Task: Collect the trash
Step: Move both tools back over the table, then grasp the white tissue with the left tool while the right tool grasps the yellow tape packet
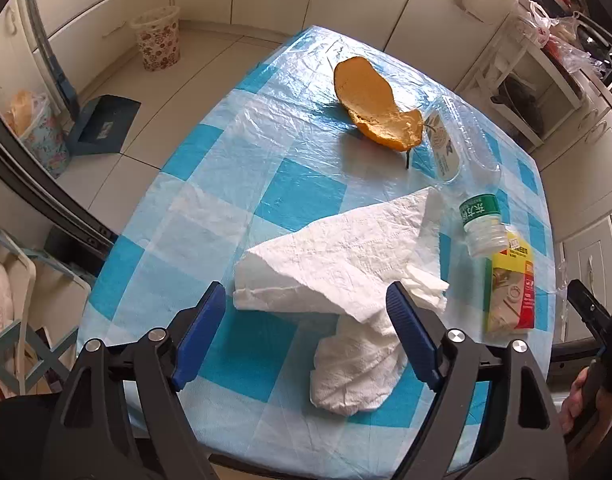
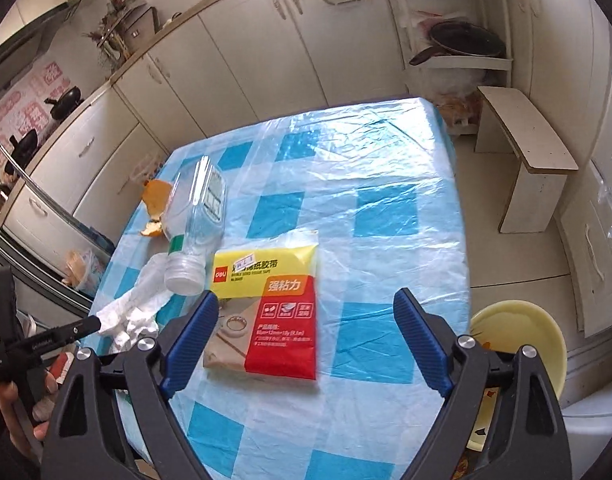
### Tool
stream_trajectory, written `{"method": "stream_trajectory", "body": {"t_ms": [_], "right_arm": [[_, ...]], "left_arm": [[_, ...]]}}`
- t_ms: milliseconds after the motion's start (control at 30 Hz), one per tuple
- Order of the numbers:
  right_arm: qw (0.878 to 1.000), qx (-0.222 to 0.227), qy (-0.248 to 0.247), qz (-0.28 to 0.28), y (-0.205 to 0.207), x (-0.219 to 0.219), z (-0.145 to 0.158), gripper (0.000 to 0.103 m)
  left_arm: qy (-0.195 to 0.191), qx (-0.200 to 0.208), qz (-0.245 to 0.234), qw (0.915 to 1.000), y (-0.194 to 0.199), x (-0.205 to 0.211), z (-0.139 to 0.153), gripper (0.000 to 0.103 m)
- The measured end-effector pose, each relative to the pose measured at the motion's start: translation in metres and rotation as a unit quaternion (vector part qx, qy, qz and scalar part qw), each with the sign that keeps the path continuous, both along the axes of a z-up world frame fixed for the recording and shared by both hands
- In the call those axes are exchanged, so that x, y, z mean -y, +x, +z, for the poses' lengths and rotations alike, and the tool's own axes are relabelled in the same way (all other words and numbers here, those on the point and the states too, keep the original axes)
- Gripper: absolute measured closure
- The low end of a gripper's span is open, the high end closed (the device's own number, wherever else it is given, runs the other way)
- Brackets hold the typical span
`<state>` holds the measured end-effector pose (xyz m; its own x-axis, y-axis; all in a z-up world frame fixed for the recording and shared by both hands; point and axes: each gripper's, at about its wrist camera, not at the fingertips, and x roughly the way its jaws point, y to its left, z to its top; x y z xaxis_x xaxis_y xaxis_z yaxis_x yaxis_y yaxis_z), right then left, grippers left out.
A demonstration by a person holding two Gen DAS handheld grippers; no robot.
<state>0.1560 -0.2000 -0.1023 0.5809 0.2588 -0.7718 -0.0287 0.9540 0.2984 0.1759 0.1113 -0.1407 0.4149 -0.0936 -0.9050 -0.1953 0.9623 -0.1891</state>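
A crumpled white paper towel point(image 1: 346, 280) lies on the blue-checked table point(image 1: 210, 184); it also shows in the right wrist view point(image 2: 134, 312). My left gripper point(image 1: 306, 332) is open, its blue fingers either side of the towel's near part, above it. An orange peel point(image 1: 370, 104), a clear plastic bottle point(image 1: 462, 172) and a yellow-red tape packet point(image 1: 510, 284) lie further on. My right gripper point(image 2: 306, 336) is open above the packet point(image 2: 266, 308), beside the bottle point(image 2: 194, 220) and the peel point(image 2: 154, 208).
A floral waste bin point(image 1: 158, 36) stands on the floor beyond the table's far left corner. A yellow basin point(image 2: 518, 344) sits low at the table's right edge. A white stool point(image 2: 526, 152) and kitchen cabinets point(image 2: 266, 48) surround the table.
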Motion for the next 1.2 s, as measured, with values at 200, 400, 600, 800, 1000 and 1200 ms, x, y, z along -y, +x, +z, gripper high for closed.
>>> {"method": "stream_trajectory", "body": {"t_ms": [200, 400, 600, 800, 1000, 1200], "right_arm": [[0.999, -0.014, -0.040, 0.020, 0.005, -0.024, -0.012, 0.016], [0.998, -0.027, -0.055, 0.030, 0.012, -0.043, -0.021, 0.016], [0.995, -0.029, -0.084, 0.047, 0.019, -0.064, -0.027, 0.016], [0.991, -0.029, -0.118, 0.062, 0.021, -0.080, -0.032, 0.016], [0.989, -0.031, -0.125, 0.066, 0.022, -0.082, -0.038, 0.027], [0.990, -0.036, -0.118, 0.072, 0.022, -0.079, -0.037, 0.062]], "left_arm": [[-0.007, -0.015, 0.005, 0.9999, 0.022, 0.002, -0.017, 0.022], [-0.010, -0.010, -0.005, 0.9999, 0.036, 0.012, -0.020, 0.029], [-0.046, -0.009, -0.006, 0.9989, 0.040, 0.006, -0.021, 0.091], [-0.090, 0.037, 0.006, 0.9952, 0.030, -0.017, -0.002, 0.101], [-0.105, 0.061, 0.021, 0.9924, 0.022, -0.036, 0.011, 0.101], [-0.079, 0.006, 0.035, 0.9962, 0.028, -0.046, -0.017, 0.089]]}}
